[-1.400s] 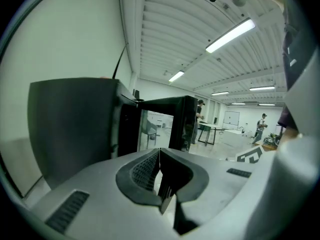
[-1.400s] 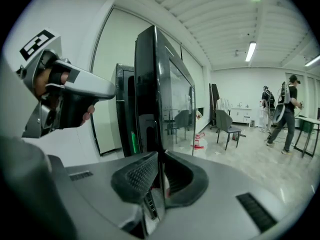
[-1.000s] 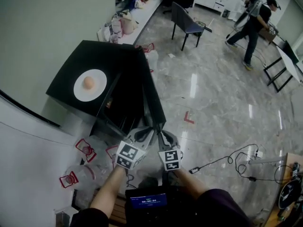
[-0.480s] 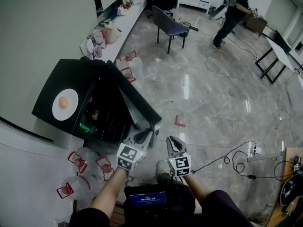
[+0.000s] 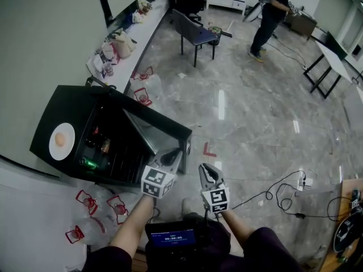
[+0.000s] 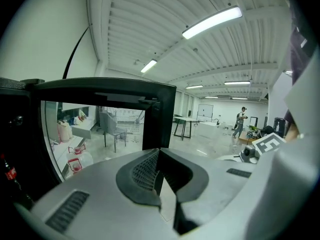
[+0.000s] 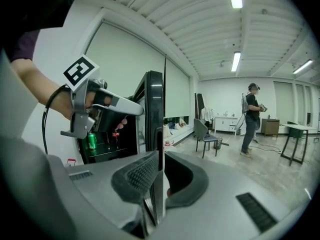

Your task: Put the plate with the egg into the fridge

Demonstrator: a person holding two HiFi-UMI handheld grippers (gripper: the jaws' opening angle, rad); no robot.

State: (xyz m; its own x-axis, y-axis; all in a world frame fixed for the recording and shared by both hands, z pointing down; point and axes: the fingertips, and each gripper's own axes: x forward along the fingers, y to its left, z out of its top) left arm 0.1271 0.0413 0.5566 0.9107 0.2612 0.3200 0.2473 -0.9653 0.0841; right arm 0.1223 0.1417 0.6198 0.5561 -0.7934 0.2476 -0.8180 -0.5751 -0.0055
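Observation:
A white plate [image 5: 61,141] with a brown egg [image 5: 60,138] lies on top of the black mini fridge [image 5: 76,109] at the left of the head view. The fridge door [image 5: 161,128] stands swung open towards me. My left gripper [image 5: 172,155] is shut and empty, its tip against the door's frame [image 6: 159,115]. My right gripper [image 5: 203,169] is just right of it. In the right gripper view the door's free edge [image 7: 155,104] runs down between the nearly shut jaws of the right gripper [image 7: 159,165].
Inside the fridge are shelves with a green can [image 7: 92,140] and bottles. Clear water jugs [image 5: 85,214] lie on the floor below the fridge. A chair [image 5: 193,32], a standing person [image 5: 272,10], black tables [image 5: 339,61] and a floor cable [image 5: 283,192] lie beyond.
The fridge door has swung much wider open, so the shelves inside now show. Both grippers stayed at its free edge, and the plate has drifted left in the head view.

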